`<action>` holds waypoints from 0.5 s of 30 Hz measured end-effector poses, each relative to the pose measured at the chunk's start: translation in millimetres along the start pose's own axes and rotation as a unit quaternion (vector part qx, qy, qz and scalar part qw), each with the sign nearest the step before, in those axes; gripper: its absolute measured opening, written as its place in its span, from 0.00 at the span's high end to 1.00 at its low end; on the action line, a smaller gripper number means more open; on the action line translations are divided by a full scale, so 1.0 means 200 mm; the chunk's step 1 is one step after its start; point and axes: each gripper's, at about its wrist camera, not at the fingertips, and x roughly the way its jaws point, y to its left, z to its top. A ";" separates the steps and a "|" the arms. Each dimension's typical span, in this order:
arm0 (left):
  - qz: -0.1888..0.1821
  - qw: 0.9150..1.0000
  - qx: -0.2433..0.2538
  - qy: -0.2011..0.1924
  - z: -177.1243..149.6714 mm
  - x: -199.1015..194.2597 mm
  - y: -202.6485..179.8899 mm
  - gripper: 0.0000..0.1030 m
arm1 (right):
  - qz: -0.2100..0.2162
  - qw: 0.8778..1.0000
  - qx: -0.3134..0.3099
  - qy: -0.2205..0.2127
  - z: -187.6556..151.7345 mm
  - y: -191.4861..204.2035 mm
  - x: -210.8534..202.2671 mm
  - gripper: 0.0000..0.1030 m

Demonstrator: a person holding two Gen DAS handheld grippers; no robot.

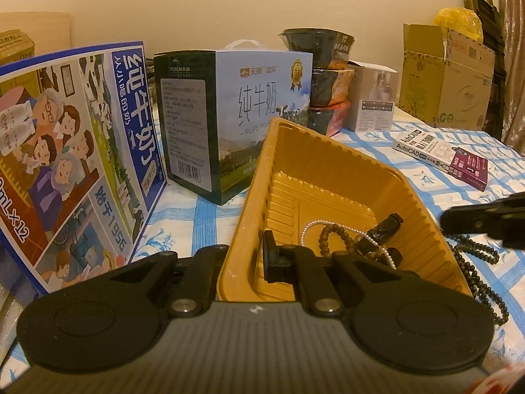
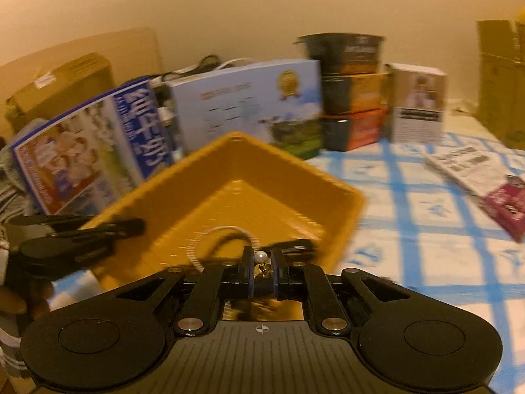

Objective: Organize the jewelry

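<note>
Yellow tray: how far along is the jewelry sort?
Done: the yellow tray already holds a white pearl strand, a brown bead bracelet and a dark piece. In hand: the left gripper is clamped on the tray's near rim; the right gripper pinches a pearl-and-gold piece over the tray. Left: a dark bead string lies on the cloth beside the tray.
</note>
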 end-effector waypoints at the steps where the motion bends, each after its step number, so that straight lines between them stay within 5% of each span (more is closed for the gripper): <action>1: 0.000 1.000 0.000 0.001 0.00 0.00 0.00 0.92 | 0.008 1.000 -0.002 0.001 0.01 0.03 0.03 0.90; 11: -0.004 1.000 0.005 0.004 0.01 0.01 0.01 0.92 | 0.017 1.000 -0.002 0.012 0.05 0.14 0.25 0.89; 15: -0.004 1.000 0.006 0.004 0.01 0.01 0.00 0.92 | 0.016 1.000 0.009 0.000 0.06 0.12 0.19 0.79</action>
